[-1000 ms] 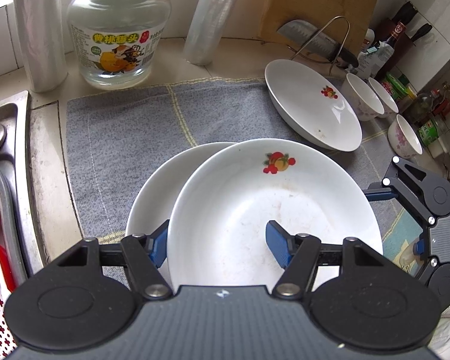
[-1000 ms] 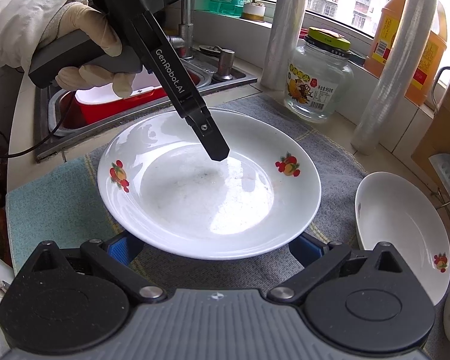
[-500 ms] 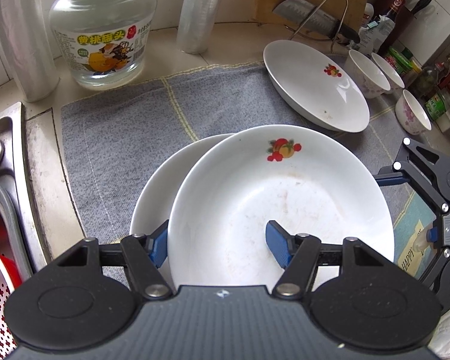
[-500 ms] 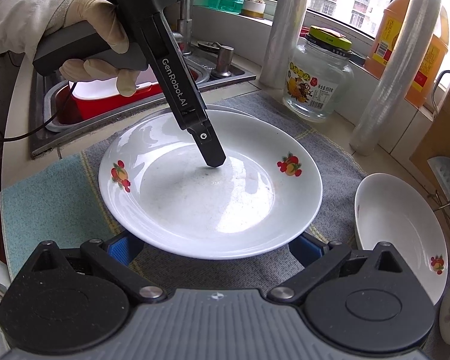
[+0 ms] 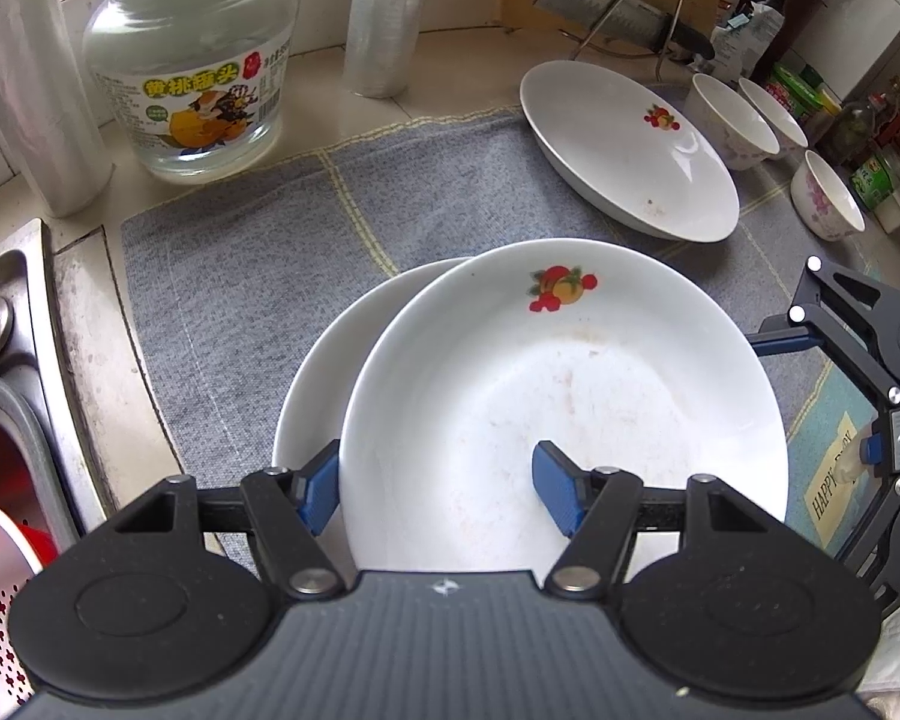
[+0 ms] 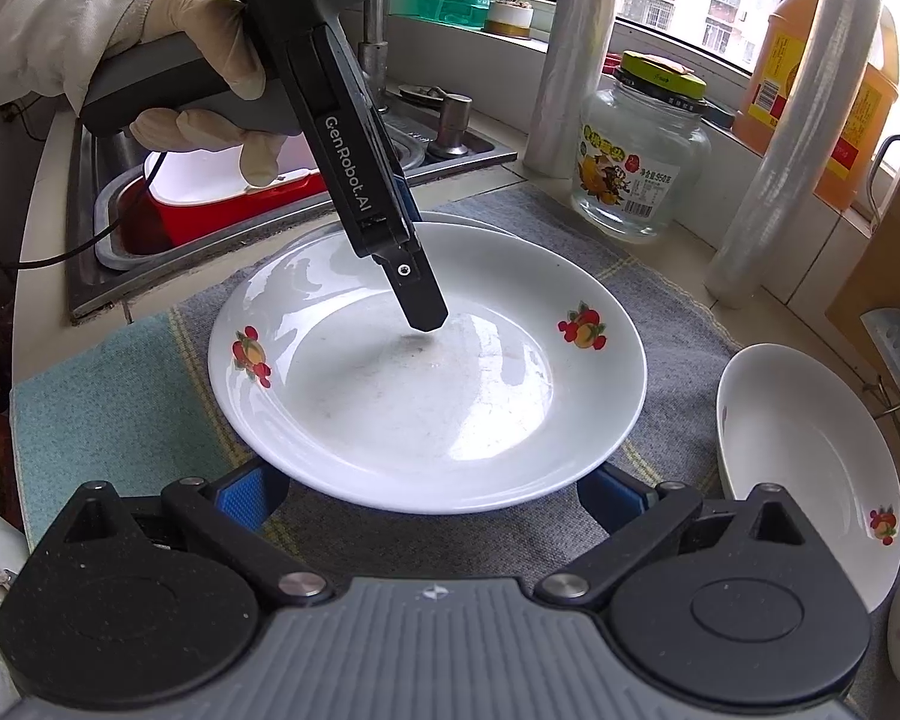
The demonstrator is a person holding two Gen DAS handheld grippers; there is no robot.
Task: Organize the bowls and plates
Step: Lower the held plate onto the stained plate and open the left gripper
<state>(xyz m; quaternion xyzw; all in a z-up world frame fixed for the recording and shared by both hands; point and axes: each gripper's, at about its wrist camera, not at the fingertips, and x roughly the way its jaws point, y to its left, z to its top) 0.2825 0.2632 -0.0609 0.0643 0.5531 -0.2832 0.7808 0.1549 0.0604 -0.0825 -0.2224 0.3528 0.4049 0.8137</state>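
Left claw (image 5: 438, 492) clamped on the rim of a white fruit-print plate (image 5: 564, 396), set over a second plate (image 5: 312, 396) on a grey cloth.

The step in hand looks like stacking: the held plate sits off-centre on the lower one, on the grey dish cloth (image 5: 258, 252) that covers the counter beside the sink (image 6: 108, 228). One blue finger (image 5: 555, 495) lies inside the plate, the other under its rim. The right claw (image 6: 432, 495) waits just beside the plate's near edge, fingers apart, holding nothing. A third plate (image 5: 624, 150) and three small bowls (image 5: 732, 120) stand apart, farther along. Next, I judge, the top plate needs centring and releasing before the third plate is fetched.
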